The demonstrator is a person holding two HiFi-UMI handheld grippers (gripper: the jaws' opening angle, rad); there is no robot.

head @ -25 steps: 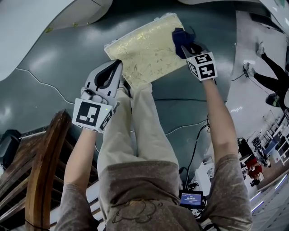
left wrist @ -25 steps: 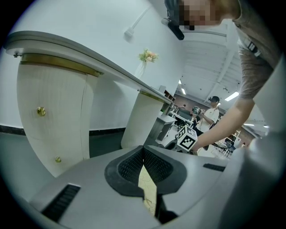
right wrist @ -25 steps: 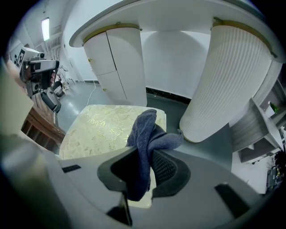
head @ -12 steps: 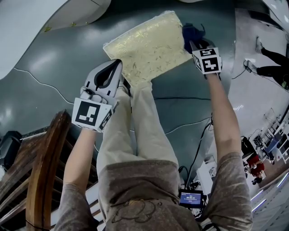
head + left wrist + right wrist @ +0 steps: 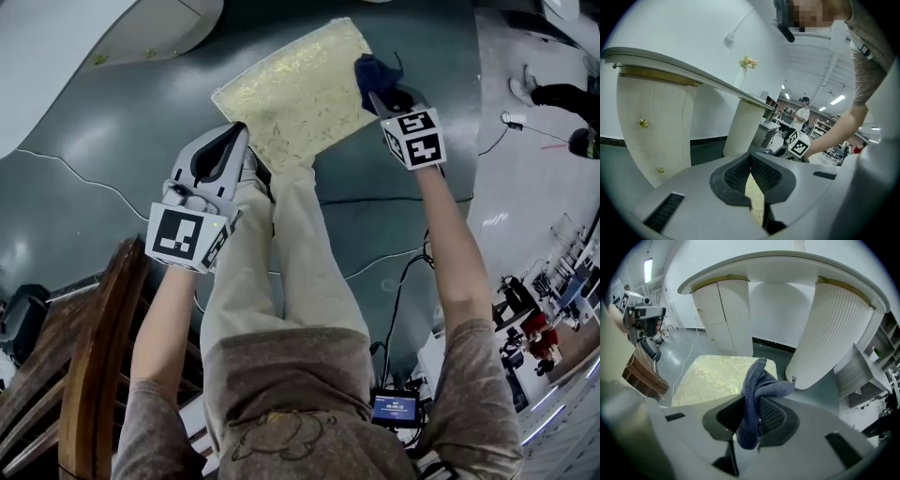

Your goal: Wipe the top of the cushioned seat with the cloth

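White-shelled, our left gripper (image 5: pixel 239 136) hangs by the 7 o'clock corner of the pale gold patterned cushioned seat (image 5: pixel 286 89). Its jaws are pressed together on nothing, and it has not moved. At the seat's 3 o'clock edge rests the dark blue terry cloth (image 5: pixel 370 70), pinched firmly in our right gripper (image 5: pixel 380 94). Half a second ago this cloth was past the edge, over the grey floor (image 5: pixel 112 159). Now it is back on the fabric. We judge that a new stroke toward 9 o'clock is starting.
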